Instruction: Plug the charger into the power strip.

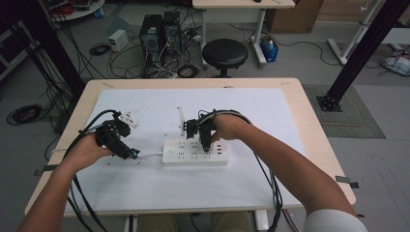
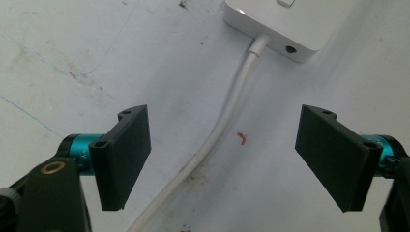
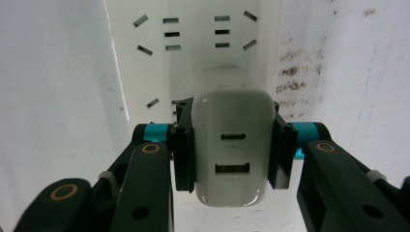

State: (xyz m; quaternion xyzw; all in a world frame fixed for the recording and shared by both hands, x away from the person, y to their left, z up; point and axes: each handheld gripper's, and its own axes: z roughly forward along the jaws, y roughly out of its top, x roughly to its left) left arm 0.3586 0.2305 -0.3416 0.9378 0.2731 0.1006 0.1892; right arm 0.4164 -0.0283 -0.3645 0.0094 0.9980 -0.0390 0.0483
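I'm pinching a glossy, round-cornered white charger [image 3: 231, 153] in my right gripper [image 3: 231, 150] over the slotted power strip [image 1: 195, 151] — prongs hidden — while my left gripper [image 2: 227, 162] is gaping around its smooth cord [image 2: 220, 128].

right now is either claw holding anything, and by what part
The right claw grips a white USB charger by its two sides, above the power strip. The left claw is open, holding nothing.

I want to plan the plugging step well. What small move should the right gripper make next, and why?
Probably press straight down. The right gripper is shut on the white USB charger, held directly over the power strip and its sockets, though I cannot tell if the prongs are already seated. The left gripper is open, straddling the strip's cable.
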